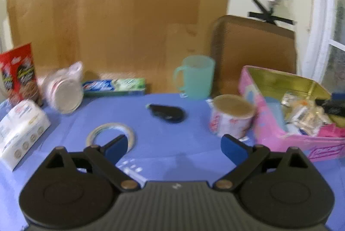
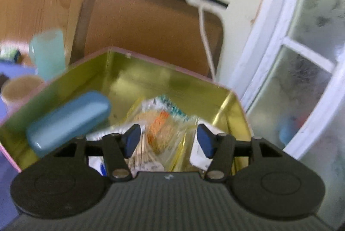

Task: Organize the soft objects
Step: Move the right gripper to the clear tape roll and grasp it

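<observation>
My left gripper [image 1: 174, 142] is open above the blue tablecloth [image 1: 172, 157], with nothing between its fingers. A white tissue pack [image 1: 19, 131] lies to its left and a pink tin [image 1: 269, 129] with a gold inside stands to its right. The tin holds several clear plastic packets [image 1: 306, 114]. In the right wrist view, my right gripper [image 2: 168, 131] hovers over the same tin [image 2: 172, 78], its jaws apart and pressing on nothing. Crinkled packets [image 2: 159, 123] lie below it, and a blue hard case [image 2: 69, 121] leans on the tin's left wall.
A tape roll [image 1: 111, 134], a black pouch-like object [image 1: 167, 112], a patterned paper cup [image 1: 232, 116] and a teal mug [image 1: 196, 77] stand on the cloth. A red box [image 1: 19, 73], a wrapped round container [image 1: 64, 88] and a blue-green carton [image 1: 114, 85] line the back left. A brown chair [image 1: 254, 54] stands behind.
</observation>
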Tool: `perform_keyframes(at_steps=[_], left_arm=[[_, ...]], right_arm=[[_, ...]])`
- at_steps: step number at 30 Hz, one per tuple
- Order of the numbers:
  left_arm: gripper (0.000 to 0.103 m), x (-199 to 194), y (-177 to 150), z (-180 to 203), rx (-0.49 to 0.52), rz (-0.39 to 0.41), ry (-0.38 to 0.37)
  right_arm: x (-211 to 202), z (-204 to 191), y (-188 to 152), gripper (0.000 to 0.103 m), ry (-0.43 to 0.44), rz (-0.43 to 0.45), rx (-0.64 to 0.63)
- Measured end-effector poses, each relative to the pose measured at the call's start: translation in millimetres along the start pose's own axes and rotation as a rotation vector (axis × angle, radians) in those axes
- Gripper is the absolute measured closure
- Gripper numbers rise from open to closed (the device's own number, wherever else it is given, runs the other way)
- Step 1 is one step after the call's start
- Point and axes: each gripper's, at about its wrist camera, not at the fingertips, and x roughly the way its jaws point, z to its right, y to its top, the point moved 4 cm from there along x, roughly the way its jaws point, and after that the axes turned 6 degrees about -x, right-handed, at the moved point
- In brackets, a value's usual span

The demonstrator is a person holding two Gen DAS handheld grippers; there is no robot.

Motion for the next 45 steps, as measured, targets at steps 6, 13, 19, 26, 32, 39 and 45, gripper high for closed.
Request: perform_keyframes(at_steps=[6,13,19,26,32,39,45], left_arm=[[0.006,12.1,-22.3,-55.5,-0.093,-0.082,0.057],[0.006,18.6,-44.1,-128.8,-0.214,-0.146,0.125],[0.006,20.8,-46.1,-168.0,-0.252,-0.133,0.170],[0.006,23.6,-43.6,-175.7,-0.245,-0.099,0.181],[0.003,28.8,-44.7,-175.7,-0.215,-0.071,0.201],[0.003,28.5,-44.9,-178.8,-0.235,-0.049,0.190],[0.004,23.9,-45.8,-182.5,-0.267,-0.017,0.173]], right_arm=[[-53.0,-53.2,27.2,0.043,0.251,0.145,0.062],[-67.4,-161.2,41.5,0.042,0.525,0.125,-0.009],[-56.7,-228.3,47.4,0.041,0.615,0.076,-0.091],[-41.1,-267.0,50.0,0.039,0.652,0.035,-0.148],[-26.2,-288.4,52.9,0.038,0.671,-0.009,-0.143],[22.3,-318.6,64.3,0.038,0.663,-0.099,-0.060],[25.3,-335.2,65.9,0.083,0.654,-0.071,-0.108]])
